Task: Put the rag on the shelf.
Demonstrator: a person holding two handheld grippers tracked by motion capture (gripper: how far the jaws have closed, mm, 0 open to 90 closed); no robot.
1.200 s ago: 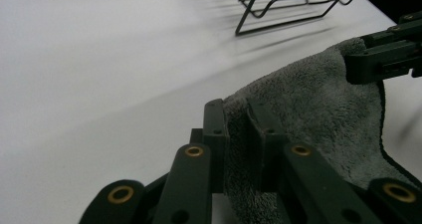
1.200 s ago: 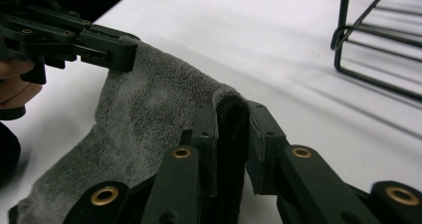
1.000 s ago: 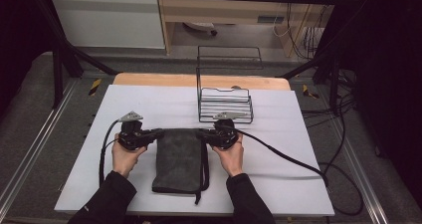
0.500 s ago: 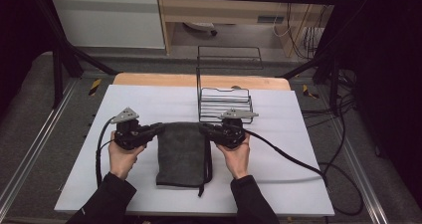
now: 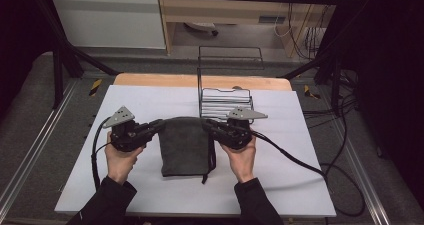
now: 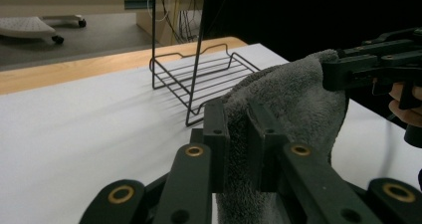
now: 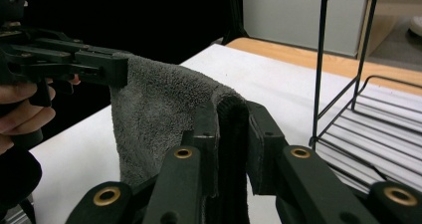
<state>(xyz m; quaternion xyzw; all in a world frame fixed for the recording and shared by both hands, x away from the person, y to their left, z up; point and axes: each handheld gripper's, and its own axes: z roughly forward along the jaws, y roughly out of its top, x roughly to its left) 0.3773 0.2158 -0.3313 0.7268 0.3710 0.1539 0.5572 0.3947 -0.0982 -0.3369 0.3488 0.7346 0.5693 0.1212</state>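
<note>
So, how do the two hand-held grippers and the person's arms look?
Both the left hand-held gripper and the right hand-held gripper are black, with brass-coloured rivets along the jaw links. Each carries a grey three-cornered plate and trails a black cable. The sleeves are dark.

No text, label, brand, number or sign can be read on anything in these pictures; the small stickers and markings in the background are too blurred to make out.
</note>
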